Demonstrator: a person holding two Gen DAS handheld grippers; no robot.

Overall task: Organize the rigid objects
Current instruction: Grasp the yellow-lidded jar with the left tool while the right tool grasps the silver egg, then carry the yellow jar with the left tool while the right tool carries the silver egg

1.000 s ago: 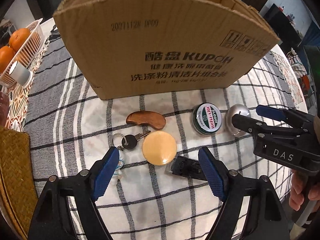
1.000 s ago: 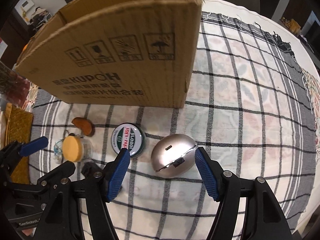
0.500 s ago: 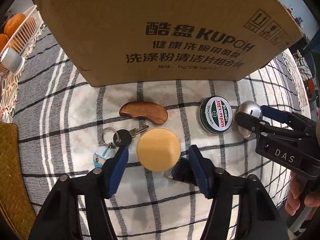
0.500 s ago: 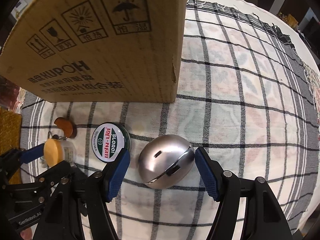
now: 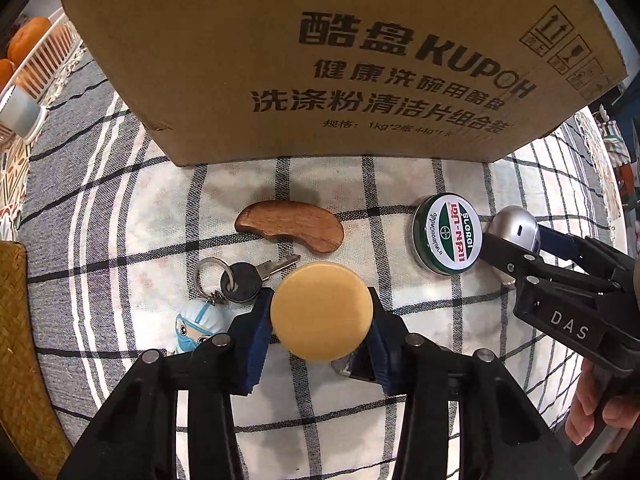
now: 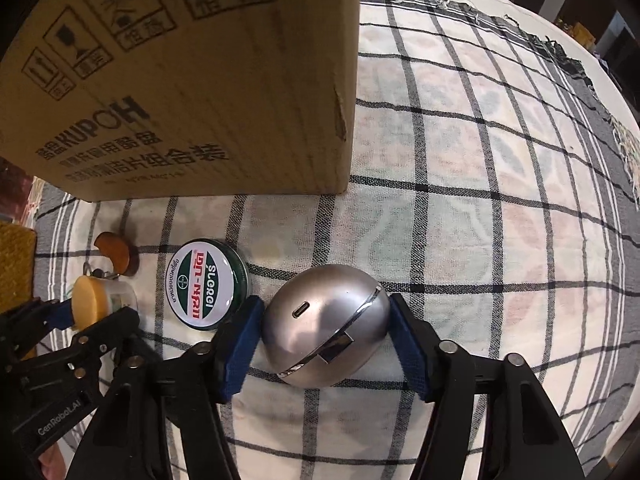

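**Jar and silver egg clamped in front of the box**

The jar (image 5: 322,311), with its round tan lid, sits on the checked cloth (image 5: 400,420) between the blue pads of our left gripper (image 5: 318,334). Both pads touch its sides, so the jaws are closed onto it. The gripper reaches in low, nearly level with the table, pointing at the box (image 5: 320,60).

Our right gripper (image 6: 324,340) comes in the same way from the right, and its pads press on either side of the silver egg (image 6: 324,328). A hand (image 5: 600,412) shows at its handle.

Between the two held things lies the green tin (image 5: 446,236), just beside the egg. Behind the jar lie a wooden piece (image 5: 290,226) and a key (image 5: 248,276) on a ring with a small figure (image 5: 196,326).

The box stands upright just behind the row; we cannot see inside it. Far left, a white basket (image 5: 52,56) holds oranges (image 5: 28,40).
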